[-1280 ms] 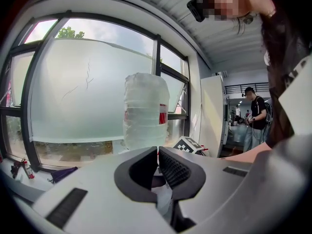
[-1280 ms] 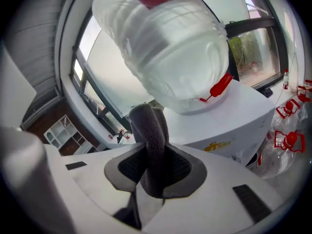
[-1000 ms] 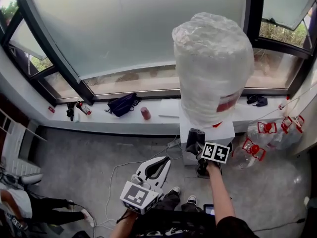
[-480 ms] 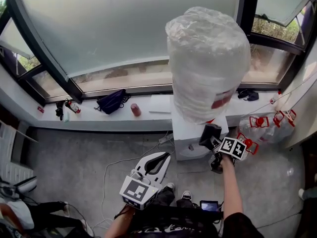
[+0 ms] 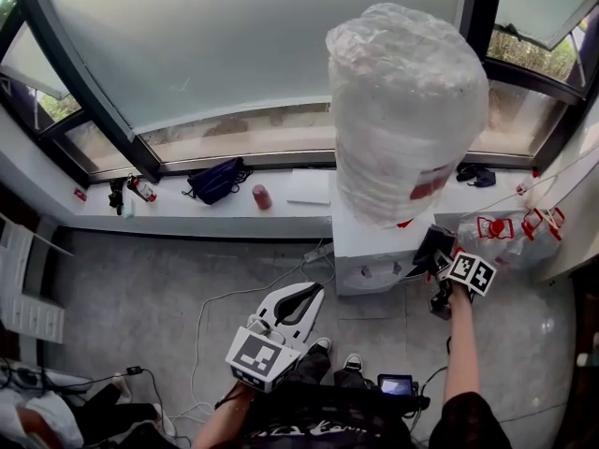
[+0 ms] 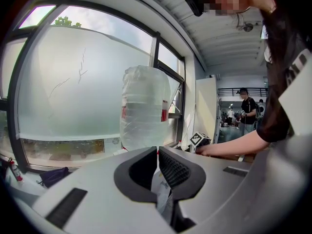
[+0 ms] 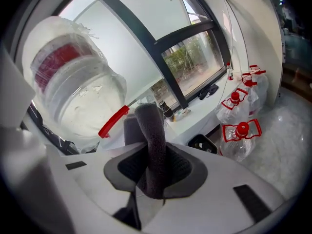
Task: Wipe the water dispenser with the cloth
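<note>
Two grippers were in play, and only one had anything in it. The right gripper [image 5: 436,253] had its jaws clamped on the grey cloth [image 7: 152,140], which stood up between them in a rolled strip. It was held at the right-hand edge of the water dispenser [image 5: 370,251], just under the big bottle [image 5: 407,110]; whether cloth met casing I could not tell. The left gripper [image 6: 157,155] hung low in front of the person, jaw tips pressed together with nothing gripped that I could see, well apart from the dispenser.

The dispenser's back stood against the window ledge [image 5: 187,221]. To its left the concrete floor [image 5: 140,288] lay open, crossed by a white cable [image 5: 199,340]. To its right things were tighter: empty jugs [image 5: 505,237] with red caps and handles sat near that side, close by the right gripper.

The bottle was wrapped in clear film (crinkled all over) and bore a red label [image 5: 429,183] whose print was too small to read. A dark bag [image 5: 215,181] and a red cup [image 5: 263,197] lay on the ledge.
</note>
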`<control>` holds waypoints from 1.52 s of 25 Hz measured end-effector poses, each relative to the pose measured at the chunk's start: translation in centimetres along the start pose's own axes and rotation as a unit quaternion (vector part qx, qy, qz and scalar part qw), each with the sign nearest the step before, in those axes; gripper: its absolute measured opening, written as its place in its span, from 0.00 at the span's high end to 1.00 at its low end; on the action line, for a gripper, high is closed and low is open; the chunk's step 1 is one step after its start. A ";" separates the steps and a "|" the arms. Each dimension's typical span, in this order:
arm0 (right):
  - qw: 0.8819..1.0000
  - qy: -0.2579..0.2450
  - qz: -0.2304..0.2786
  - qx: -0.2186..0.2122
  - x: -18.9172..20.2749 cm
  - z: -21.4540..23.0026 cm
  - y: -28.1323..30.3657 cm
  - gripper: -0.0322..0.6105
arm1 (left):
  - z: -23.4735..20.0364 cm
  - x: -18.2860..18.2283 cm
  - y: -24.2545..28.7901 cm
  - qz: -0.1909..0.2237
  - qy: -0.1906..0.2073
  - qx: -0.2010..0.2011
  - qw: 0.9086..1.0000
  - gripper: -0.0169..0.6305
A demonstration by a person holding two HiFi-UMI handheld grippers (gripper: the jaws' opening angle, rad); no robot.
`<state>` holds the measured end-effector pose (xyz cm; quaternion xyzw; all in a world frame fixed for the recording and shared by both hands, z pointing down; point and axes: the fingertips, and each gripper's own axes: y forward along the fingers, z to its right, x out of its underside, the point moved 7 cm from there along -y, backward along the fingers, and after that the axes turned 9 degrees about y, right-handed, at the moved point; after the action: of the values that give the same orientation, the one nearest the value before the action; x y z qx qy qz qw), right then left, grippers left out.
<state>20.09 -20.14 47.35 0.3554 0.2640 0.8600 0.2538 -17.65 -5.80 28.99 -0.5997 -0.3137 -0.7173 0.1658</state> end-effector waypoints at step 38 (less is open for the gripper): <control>0.882 -0.456 -0.062 -0.103 15.7 -8.8 5.3 0.79 | 4.4 3.4 -1.5 -0.032 -0.018 -0.020 0.999 0.94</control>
<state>2.49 -16.61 52.92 0.6630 0.0505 0.6080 0.4339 -16.00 -1.41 32.25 -0.6052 -0.3210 -0.7176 0.1254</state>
